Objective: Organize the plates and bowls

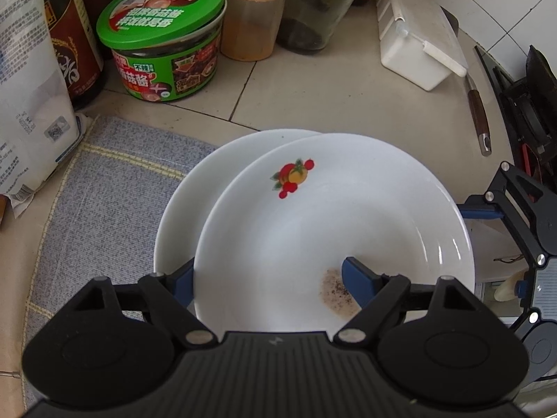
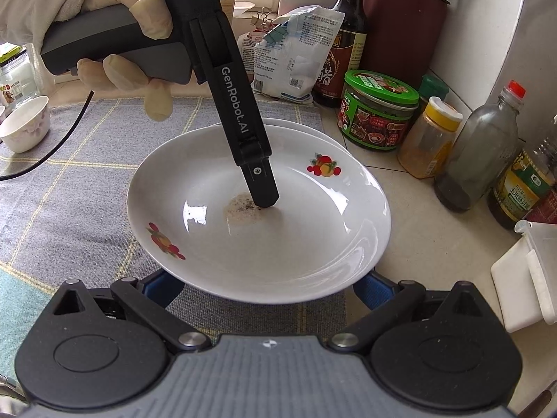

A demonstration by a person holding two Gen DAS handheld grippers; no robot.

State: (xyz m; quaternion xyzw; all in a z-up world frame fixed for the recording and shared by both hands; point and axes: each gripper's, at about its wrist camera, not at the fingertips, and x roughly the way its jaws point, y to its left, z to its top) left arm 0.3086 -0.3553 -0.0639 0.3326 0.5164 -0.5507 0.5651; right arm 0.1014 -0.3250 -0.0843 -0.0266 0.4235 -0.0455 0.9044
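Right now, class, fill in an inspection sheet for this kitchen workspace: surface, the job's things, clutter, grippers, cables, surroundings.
Surface: tiled counter partly covered by a checked grey cloth.
Job's things: top plate with fruit prints and a brownish stain, sitting askew over a lower plate; small bowl on the cloth.
Clutter: green-lidded tub, yellow-capped jar, dark sauce bottle, white bag, white box, knife.
Grippers: left gripper straddles the top plate's rim, one finger inside; right gripper open, fingers under the plate's near edge.
Cables: black cable across the cloth.
Surroundings: white wall tiles.
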